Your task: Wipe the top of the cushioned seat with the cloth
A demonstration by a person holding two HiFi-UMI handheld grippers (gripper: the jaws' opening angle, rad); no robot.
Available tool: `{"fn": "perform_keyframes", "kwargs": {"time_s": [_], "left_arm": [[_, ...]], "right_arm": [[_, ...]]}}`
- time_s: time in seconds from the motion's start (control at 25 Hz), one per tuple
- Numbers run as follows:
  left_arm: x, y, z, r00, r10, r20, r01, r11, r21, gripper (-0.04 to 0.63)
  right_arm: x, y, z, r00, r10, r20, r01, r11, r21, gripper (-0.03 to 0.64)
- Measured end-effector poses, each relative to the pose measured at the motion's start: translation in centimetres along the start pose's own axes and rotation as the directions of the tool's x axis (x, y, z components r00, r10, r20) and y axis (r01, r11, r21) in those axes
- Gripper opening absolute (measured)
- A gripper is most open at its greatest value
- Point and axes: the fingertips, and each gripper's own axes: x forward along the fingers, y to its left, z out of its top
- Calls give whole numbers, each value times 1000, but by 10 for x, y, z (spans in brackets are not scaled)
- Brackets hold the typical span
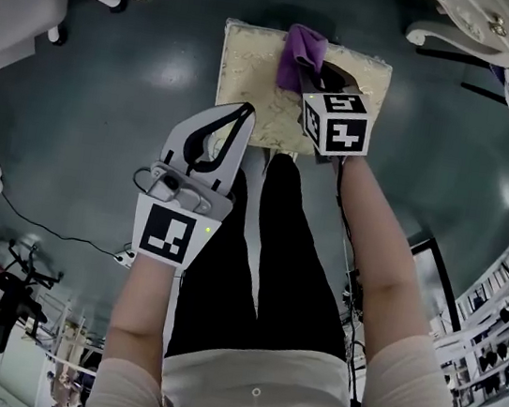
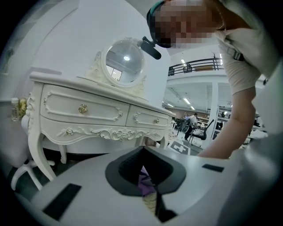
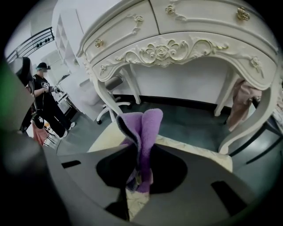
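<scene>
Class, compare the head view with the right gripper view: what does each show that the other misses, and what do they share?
Only the head view shows the left gripper, shut and empty, plus the person's legs and forearms. Only the right gripper view shows the dressing table's drawer fronts, with gold knobs and carved roses below them. Both show the purple cloth pinched in the right gripper over the cushioned seat.
</scene>
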Motion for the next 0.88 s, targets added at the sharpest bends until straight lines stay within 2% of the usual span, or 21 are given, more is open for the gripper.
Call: {"fn": "perform_keyframes", "kwargs": {"time_s": [0.2, 0.44, 0.88], "left_arm": [[13, -22, -5, 1000, -17, -13, 17, 1000, 15, 14], [28, -56, -15, 997, -60, -53, 63, 996, 68, 14], [58, -94, -19, 995, -93, -33, 94, 995, 24, 14]], "right_arm": [[-15, -31, -11, 1000, -29, -8, 29, 1000, 2, 84], [-38, -75, -29, 996, -86, -33, 87, 995, 38, 84], [-63, -135, -52, 984, -149, -93, 150, 989, -5, 89]]}}
